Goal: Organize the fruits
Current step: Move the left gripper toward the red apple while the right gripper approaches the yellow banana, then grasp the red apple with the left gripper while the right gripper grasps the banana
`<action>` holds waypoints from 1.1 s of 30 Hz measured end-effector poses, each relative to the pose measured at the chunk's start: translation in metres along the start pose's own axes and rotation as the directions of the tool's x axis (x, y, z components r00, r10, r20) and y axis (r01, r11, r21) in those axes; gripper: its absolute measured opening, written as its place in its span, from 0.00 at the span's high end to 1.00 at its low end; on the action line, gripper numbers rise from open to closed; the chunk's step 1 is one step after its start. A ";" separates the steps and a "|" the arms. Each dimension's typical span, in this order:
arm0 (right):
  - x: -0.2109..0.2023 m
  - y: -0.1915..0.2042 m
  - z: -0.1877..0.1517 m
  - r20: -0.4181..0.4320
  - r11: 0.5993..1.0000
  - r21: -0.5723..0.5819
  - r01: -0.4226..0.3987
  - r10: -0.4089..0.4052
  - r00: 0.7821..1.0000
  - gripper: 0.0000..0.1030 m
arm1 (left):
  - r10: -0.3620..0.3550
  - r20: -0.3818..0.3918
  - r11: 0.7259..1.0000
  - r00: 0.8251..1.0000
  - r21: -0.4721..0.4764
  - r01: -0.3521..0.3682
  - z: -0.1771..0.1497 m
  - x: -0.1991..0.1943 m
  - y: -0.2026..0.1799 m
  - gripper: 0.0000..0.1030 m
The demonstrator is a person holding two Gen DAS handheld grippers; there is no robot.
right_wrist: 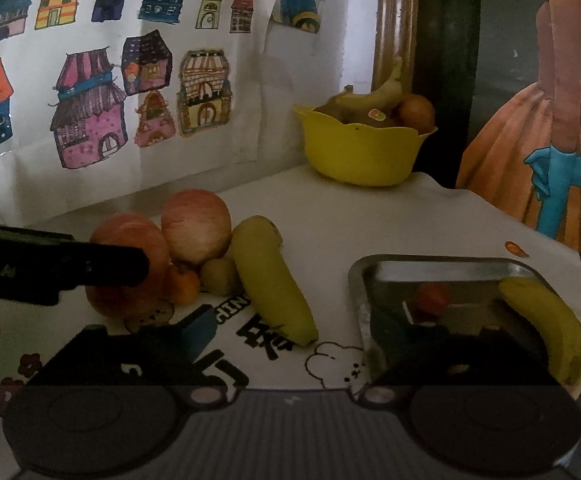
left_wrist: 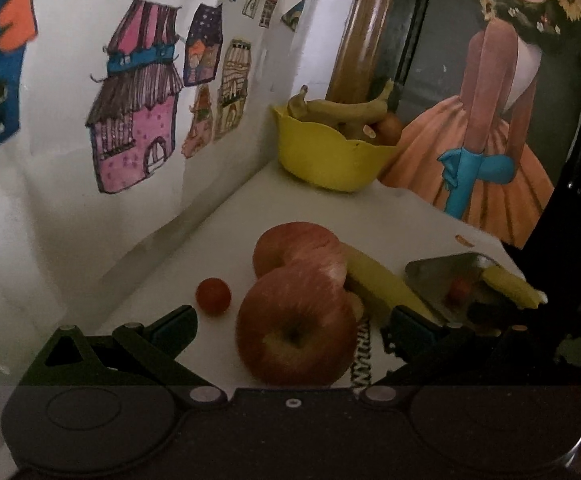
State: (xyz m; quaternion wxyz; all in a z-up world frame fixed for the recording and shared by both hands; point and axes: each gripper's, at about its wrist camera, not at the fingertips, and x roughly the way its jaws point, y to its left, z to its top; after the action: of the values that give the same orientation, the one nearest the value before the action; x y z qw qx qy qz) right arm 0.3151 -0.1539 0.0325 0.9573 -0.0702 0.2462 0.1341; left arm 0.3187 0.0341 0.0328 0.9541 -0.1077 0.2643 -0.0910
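Note:
In the left wrist view my left gripper (left_wrist: pixel 290 322) is open, with the near apple (left_wrist: pixel 296 324) between its fingers and a gap on both sides. A second apple (left_wrist: pixel 290 244) sits behind it, a small red tomato (left_wrist: pixel 213 295) to its left and a banana (left_wrist: pixel 382 284) to its right. In the right wrist view the left gripper's finger (right_wrist: pixel 102 270) crosses that near apple (right_wrist: pixel 130 236). My right gripper (right_wrist: pixel 296 332) is open low over the cloth, the tip of the loose banana (right_wrist: pixel 270 276) between its fingers.
A metal tray (right_wrist: pixel 442 264) at the right holds a banana (right_wrist: pixel 550 320) and a small orange fruit (right_wrist: pixel 432 298). A yellow bowl (right_wrist: pixel 354 152) with bananas and other fruit stands at the back corner. A small orange (right_wrist: pixel 184 284) and a kiwi (right_wrist: pixel 220 276) lie by the apples.

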 end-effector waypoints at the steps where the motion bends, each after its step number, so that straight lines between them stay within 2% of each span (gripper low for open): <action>1: 0.000 0.000 0.000 -0.001 1.000 -0.003 0.001 -0.001 1.000 0.17 | -0.006 0.002 1.000 1.000 -0.016 0.007 0.000 0.002 0.001 0.01; 7: 0.007 0.006 0.002 -0.030 1.000 -0.009 0.010 -0.010 0.999 0.21 | -0.024 0.030 0.998 0.999 -0.058 0.026 -0.004 0.005 0.010 0.03; 10: 0.009 0.014 0.003 -0.033 0.998 -0.051 0.036 -0.038 0.999 0.22 | -0.040 0.062 0.997 0.997 -0.060 0.043 -0.004 0.001 0.012 0.03; 13: 0.016 0.021 0.005 -0.033 0.993 -0.091 0.071 -0.074 0.997 0.25 | -0.044 0.048 0.997 0.998 -0.068 0.047 -0.006 0.002 0.014 0.06; 18: 0.029 0.024 0.007 -0.050 0.987 -0.135 0.083 -0.090 0.995 0.32 | -0.060 0.026 0.995 0.998 -0.082 0.062 -0.007 0.004 0.017 0.13; 20: 0.034 0.021 0.010 -0.061 0.990 -0.126 0.066 -0.074 0.995 0.33 | -0.058 0.016 0.995 0.998 -0.083 0.059 -0.007 0.006 0.017 0.15; 22: 0.039 0.016 0.013 -0.072 0.996 -0.090 0.023 -0.029 0.997 0.34 | -0.062 0.005 0.994 0.998 -0.086 0.063 -0.007 0.008 0.017 0.23; 24: 0.043 0.010 0.017 -0.083 0.998 -0.060 -0.006 0.001 0.997 0.34 | -0.069 -0.001 0.993 0.998 -0.094 0.068 -0.009 0.008 0.019 0.24; 28: 0.048 0.006 0.020 -0.088 0.998 -0.041 -0.040 0.036 0.995 0.44 | -0.100 -0.002 0.990 0.995 -0.105 0.099 -0.010 0.009 0.020 0.33; 31: 0.047 0.004 0.018 -0.086 0.997 -0.021 -0.074 0.072 0.994 0.53 | -0.104 -0.001 0.988 0.995 -0.111 0.103 -0.011 0.008 0.021 0.33; 33: 0.047 0.004 0.018 -0.088 0.997 -0.027 -0.071 0.068 0.994 0.54 | -0.107 0.001 0.987 0.994 -0.118 0.106 -0.012 0.008 0.022 0.33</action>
State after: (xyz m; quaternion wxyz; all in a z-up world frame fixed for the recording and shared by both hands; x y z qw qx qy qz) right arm 0.3613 -0.1358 0.0248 0.9393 -0.0815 0.2881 0.1677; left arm 0.3218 0.0516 0.0130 0.9391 -0.1774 0.2658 -0.1262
